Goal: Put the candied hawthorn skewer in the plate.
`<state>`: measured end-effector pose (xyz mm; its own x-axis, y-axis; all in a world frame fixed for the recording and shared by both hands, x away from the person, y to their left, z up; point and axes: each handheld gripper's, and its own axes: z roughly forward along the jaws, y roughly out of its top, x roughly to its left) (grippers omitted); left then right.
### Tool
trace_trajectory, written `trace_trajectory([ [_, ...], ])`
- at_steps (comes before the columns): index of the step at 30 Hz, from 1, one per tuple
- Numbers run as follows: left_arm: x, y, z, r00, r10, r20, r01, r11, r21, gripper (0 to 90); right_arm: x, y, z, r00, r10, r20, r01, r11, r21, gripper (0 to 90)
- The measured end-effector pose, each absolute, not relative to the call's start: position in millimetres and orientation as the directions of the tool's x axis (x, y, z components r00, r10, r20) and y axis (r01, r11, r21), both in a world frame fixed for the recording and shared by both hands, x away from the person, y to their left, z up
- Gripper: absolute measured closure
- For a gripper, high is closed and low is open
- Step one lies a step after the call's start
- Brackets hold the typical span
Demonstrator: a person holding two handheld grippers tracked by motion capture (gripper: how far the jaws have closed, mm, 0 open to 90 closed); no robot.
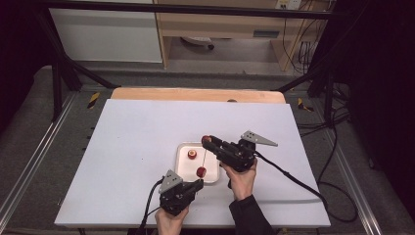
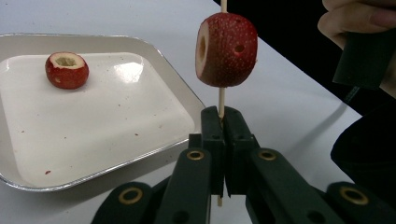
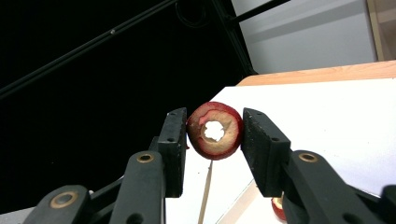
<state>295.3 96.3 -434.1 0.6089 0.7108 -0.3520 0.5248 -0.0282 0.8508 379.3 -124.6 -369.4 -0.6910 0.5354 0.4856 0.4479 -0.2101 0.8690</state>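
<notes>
The skewer (image 2: 221, 100) stands upright, one cored fruit (image 2: 227, 49) threaded on it, pinched at its base by the left gripper (image 2: 222, 122). At its 12 o'clock, the right gripper (image 3: 214, 134) clamps a second fruit (image 3: 215, 131). A third (image 2: 67, 70) lies in the tray (image 2: 154, 65).

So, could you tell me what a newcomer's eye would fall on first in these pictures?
Probably the thin wooden skewer standing upright, pinched in the shut left gripper beside the tray, with a cored red fruit threaded on it. Above it, the right gripper clamps a second cored fruit over the skewer's tip. A third fruit sits on the white tray.
</notes>
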Motion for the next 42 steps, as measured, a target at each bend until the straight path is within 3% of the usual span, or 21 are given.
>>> trace_trajectory([
  [21,296.4,97.0,-430.4,0.602,0.677,-0.423,0.529,0.058,0.846,88.4,374.2,-119.5,-375.7,-0.704,0.532,0.471,0.443,-0.191,0.876,62.2],
  [35,303.7,108.2,-424.9,0.583,0.717,-0.383,0.496,0.059,0.866,88.1,363.7,-106.5,-394.7,-0.723,0.514,0.462,0.470,-0.125,0.874,61.1],
  [42,304.2,120.6,-430.8,0.596,0.735,-0.323,0.479,-0.003,0.878,88.1,368.3,-118.0,-382.3,-0.718,0.558,0.416,0.448,-0.087,0.890,39.2],
])
